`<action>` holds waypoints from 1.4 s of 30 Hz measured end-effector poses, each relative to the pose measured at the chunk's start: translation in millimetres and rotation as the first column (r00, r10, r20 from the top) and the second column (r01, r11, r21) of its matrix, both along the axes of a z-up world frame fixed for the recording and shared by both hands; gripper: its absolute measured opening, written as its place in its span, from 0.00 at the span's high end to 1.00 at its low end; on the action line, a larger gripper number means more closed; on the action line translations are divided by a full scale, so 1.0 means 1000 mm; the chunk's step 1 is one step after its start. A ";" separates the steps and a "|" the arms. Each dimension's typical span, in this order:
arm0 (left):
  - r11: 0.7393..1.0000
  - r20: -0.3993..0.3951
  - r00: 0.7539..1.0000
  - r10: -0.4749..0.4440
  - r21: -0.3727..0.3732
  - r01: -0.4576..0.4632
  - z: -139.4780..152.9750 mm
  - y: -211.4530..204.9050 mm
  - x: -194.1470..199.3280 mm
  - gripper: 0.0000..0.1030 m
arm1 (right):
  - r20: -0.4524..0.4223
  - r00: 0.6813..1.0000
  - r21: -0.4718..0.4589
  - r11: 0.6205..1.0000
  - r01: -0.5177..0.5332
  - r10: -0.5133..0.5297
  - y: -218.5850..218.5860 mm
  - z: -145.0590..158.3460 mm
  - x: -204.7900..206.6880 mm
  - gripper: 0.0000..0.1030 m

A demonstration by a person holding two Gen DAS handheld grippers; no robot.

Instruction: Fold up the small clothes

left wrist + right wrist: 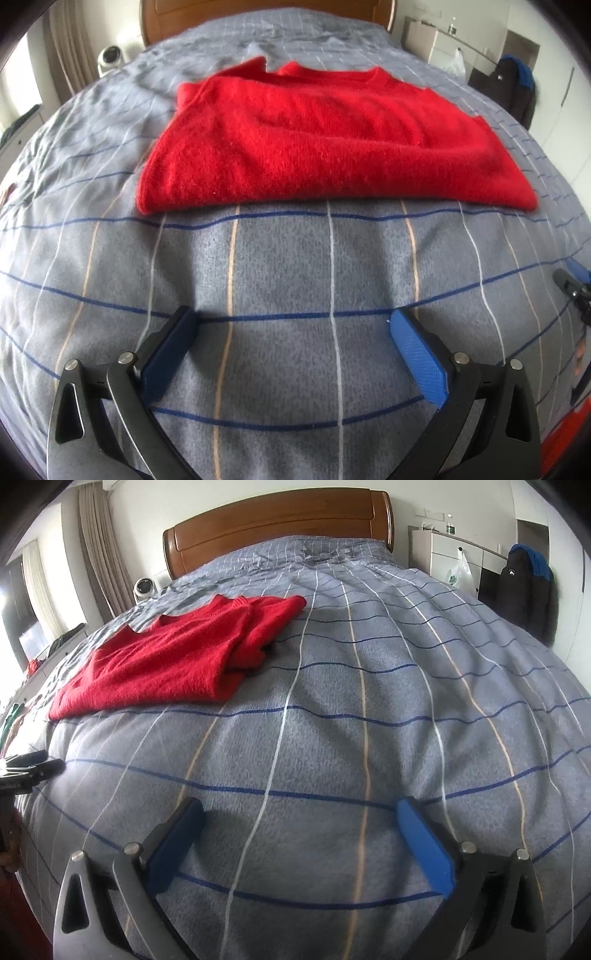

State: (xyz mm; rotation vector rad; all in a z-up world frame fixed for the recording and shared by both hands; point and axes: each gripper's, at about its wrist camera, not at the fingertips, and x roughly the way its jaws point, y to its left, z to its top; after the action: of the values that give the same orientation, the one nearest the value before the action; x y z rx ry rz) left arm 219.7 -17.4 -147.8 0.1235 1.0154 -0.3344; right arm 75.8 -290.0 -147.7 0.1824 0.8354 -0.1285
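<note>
Grey checked bedding (pixel 369 709) covers a wooden-headboard bed (pixel 280 528), and on it lies the red sweater (pixel 325 140), already doubled into a rough rectangle with its neckline toward the headboard. Your left gripper (pixel 295 350) hangs just short of the sweater's near folded edge, its 2 blue pads spread wide and holding nothing. Your right gripper (pixel 299 834) is likewise spread and empty, set well to the right of the garment over bare cover.

Trouble, if it comes, probably starts at the sweater's right side, where the right wrist view shows the layers bunched and a sleeve end (pixel 280 609) poking out. Pinch only the top layer there and the fold may slide apart; dig too deep and you may catch the soft cover with the knit.

Nothing lies between either gripper and the garment. A small white fan (pixel 144 587) sits beside the headboard, a dark jacket (pixel 524 594) hangs at right near a white cabinet (pixel 436 554) with a plastic bag (pixel 460 570), all well clear.
</note>
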 end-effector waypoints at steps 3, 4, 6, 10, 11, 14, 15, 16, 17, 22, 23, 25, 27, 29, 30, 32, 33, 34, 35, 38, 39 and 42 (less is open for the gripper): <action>1.000 -0.015 1.000 -0.001 0.009 0.001 0.000 -0.001 0.002 0.00 | -0.002 1.000 0.015 1.000 0.001 -0.001 0.000 0.001 -0.001 0.00; 1.000 -0.018 1.000 -0.003 0.012 0.003 0.000 -0.002 0.002 0.00 | -0.004 1.000 0.018 1.000 0.000 0.000 -0.001 0.001 -0.001 0.00; 1.000 -0.027 1.000 -0.015 0.008 0.015 0.000 -0.001 0.003 0.00 | -0.016 1.000 0.012 1.000 -0.004 0.004 0.001 0.001 -0.002 0.00; 0.999 -0.034 0.999 -0.038 -0.030 0.037 0.006 0.008 -0.002 0.00 | -0.117 0.992 -0.045 0.998 -0.047 0.042 0.010 0.012 0.001 0.01; 0.998 -0.027 0.999 -0.037 -0.043 0.036 0.008 0.012 -0.008 0.00 | -0.120 0.991 -0.016 0.998 -0.060 0.058 0.008 0.019 0.004 0.01; 0.997 -0.004 0.999 -0.054 -0.054 0.054 0.011 0.019 -0.029 0.00 | -0.060 0.993 0.169 0.981 -0.090 0.102 -0.010 0.045 0.022 0.01; 0.997 0.008 0.998 -0.058 -0.052 0.058 0.012 0.020 -0.035 0.00 | -0.052 0.993 0.232 0.969 -0.088 0.103 -0.017 0.051 0.033 0.01; 0.997 0.022 0.998 -0.056 -0.053 0.058 0.012 0.023 -0.043 0.00 | -0.052 0.993 0.276 0.957 -0.085 0.103 -0.022 0.054 0.043 0.01; 0.997 0.030 0.998 -0.053 -0.057 0.055 0.012 0.024 -0.047 0.00 | -0.060 0.993 0.337 0.938 -0.077 0.103 -0.029 0.055 0.060 0.01; 0.995 0.082 0.996 -0.031 -0.089 0.038 0.009 0.035 -0.058 0.00 | -0.073 0.997 0.472 0.882 0.009 0.029 -0.044 0.044 0.133 0.11; 0.995 0.093 0.995 -0.031 -0.095 0.040 0.008 0.036 -0.060 0.00 | -0.083 0.996 0.503 0.864 0.026 0.019 -0.044 0.039 0.143 0.12; 0.995 0.102 0.994 -0.045 -0.087 0.054 0.009 0.037 -0.062 0.00 | -0.124 0.992 0.577 0.815 0.054 0.022 -0.040 0.020 0.163 0.20; 0.995 0.102 0.994 -0.050 -0.081 0.058 0.010 0.038 -0.062 0.00 | -0.190 0.981 0.593 0.801 0.086 0.036 -0.027 0.006 0.174 0.54; 0.994 0.108 0.993 -0.049 -0.089 0.059 0.011 0.041 -0.062 0.00 | -0.194 0.981 0.538 0.838 0.089 0.020 -0.015 0.014 0.176 0.82; 0.994 0.110 0.993 -0.047 -0.091 0.057 0.011 0.043 -0.062 0.00 | -0.178 0.984 0.512 0.856 0.072 0.024 -0.009 0.024 0.176 0.83; 0.994 0.113 0.993 -0.041 -0.095 0.052 0.011 0.046 -0.061 0.00 | -0.132 0.989 0.458 0.889 0.007 0.060 0.013 0.056 0.178 0.83; 0.994 0.111 0.993 -0.034 -0.097 0.045 0.011 0.048 -0.060 0.00 | -0.107 0.991 0.456 0.890 -0.025 0.083 0.022 0.070 0.180 0.83; 0.995 0.108 0.994 -0.021 -0.100 0.032 0.012 0.051 -0.058 0.00 | -0.083 0.990 0.456 0.888 -0.066 0.116 0.038 0.086 0.184 0.83; 0.994 0.104 0.995 -0.005 -0.109 0.017 0.013 0.055 -0.055 0.00 | -0.065 0.986 0.454 0.884 -0.108 0.154 0.054 0.100 0.191 0.83; 0.989 0.096 0.994 0.057 -0.143 -0.043 0.016 0.072 -0.049 0.00 | -0.034 0.960 0.430 0.871 -0.238 0.279 0.113 0.127 0.214 0.83; 0.986 0.092 0.993 0.079 -0.156 -0.064 0.016 0.079 -0.047 0.00 | -0.033 0.949 0.425 0.864 -0.270 0.313 0.134 0.130 0.224 0.83; 0.974 0.074 0.987 0.143 -0.187 -0.127 0.015 0.101 -0.041 0.00 | -0.046 0.921 0.410 0.848 -0.337 0.388 0.186 0.125 0.246 0.83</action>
State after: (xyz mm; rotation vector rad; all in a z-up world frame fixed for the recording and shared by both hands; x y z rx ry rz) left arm 178.2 83.3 -132.9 -0.0951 0.8977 -0.2932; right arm 322.0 -103.7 -22.7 0.3956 1.0051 0.3968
